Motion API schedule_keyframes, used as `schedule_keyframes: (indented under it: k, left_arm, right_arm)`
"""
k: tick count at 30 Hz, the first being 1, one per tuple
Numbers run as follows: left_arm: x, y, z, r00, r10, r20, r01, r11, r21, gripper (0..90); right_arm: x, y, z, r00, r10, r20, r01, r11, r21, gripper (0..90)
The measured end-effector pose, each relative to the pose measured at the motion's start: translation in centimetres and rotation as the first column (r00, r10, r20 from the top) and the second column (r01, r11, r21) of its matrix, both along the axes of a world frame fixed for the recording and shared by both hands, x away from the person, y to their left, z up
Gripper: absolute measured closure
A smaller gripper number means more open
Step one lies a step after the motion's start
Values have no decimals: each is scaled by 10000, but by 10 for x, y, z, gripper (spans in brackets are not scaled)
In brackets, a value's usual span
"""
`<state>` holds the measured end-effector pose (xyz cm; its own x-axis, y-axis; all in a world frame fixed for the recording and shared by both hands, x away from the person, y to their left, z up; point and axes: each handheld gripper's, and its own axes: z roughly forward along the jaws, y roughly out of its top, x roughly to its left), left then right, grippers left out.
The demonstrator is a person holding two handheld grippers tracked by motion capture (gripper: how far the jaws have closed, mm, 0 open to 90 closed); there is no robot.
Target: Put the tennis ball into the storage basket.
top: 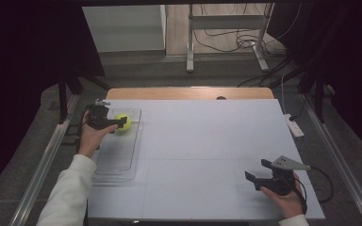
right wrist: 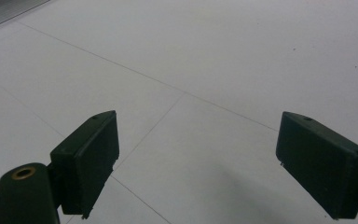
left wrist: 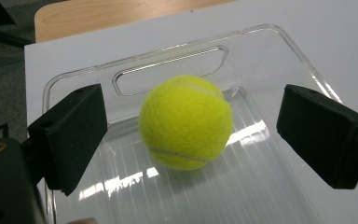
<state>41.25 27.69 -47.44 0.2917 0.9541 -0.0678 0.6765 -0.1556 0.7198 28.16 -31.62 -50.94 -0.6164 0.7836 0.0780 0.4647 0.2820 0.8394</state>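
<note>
Left gripper view: the ball (left wrist: 185,121) is seen resting in the tray (left wrist: 265,51), untouched between the left tool's (left wrist: 191,140) parted jaws; the right tool (right wrist: 209,163) is held open over the bench (right wrist: 214,56).

Laboratory recording station, white table (top: 207,141) flanked by aluminium rails (top: 40,172), black curtains (top: 23,56) on both sides, loose cables (top: 226,42) across the floor beyond a metal stand (top: 226,21)
</note>
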Motion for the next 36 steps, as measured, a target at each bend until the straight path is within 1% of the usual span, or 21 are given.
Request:
schedule_keyframes:
  k: [5,6,8,14,15,18,19,20,22,27,31,32,36]
  left_arm:
    - [-8,0,3,9994,-246,249,253,9992,-293,94]
    - [-8,0,3,9994,-246,249,253,9992,-293,95]
    - [-14,-1,7,9982,-395,440,416,9980,-470,96]
    - [-24,-2,12,9957,-604,699,645,9962,-591,98]
    - [-28,-2,14,9941,-733,802,790,9945,-694,99]
    - [-33,-4,16,9918,-906,898,984,9914,-863,100]
    - [-36,-5,17,9900,-1007,987,1096,9899,-896,100]
    - [-36,-5,17,9900,-1007,987,1096,9899,-896,101]
    - [-39,-6,19,9872,-1148,1102,1251,9880,-911,101]
    - [-49,-6,20,9834,-1341,1224,1474,9832,-1072,104]
    - [-55,-7,19,9812,-1451,1272,1586,9819,-1032,103]
    - [-57,-8,19,9814,-1445,1265,1584,9815,-1077,105]
    - [-64,-10,19,9770,-1650,1351,1797,9781,-1051,106]
  right_arm:
    - [1,0,0,10000,17,-33,-17,10000,14,137]
    - [1,0,-1,10000,25,-33,-24,10000,17,137]
    - [2,0,-1,10000,35,-41,-35,10000,26,137]
    - [2,0,-1,10000,51,-49,-51,10000,64,137]
    - [3,0,-1,10000,42,-59,-42,10000,45,137]
    - [4,0,-1,10000,38,-49,-38,10000,80,137]
    - [4,0,-1,10000,36,-49,-35,10000,83,137]
    - [4,0,-1,10000,36,-49,-35,10000,83,137]
    - [4,0,-1,10000,39,-53,-39,10000,78,137]
    - [5,1,-2,9999,89,-63,-89,9999,68,137]
    - [4,1,-2,9999,84,-69,-84,9999,80,137]
    - [4,1,-1,9999,72,-69,-72,9999,98,137]
    - [5,1,-2,9999,81,-80,-80,9999,104,137]
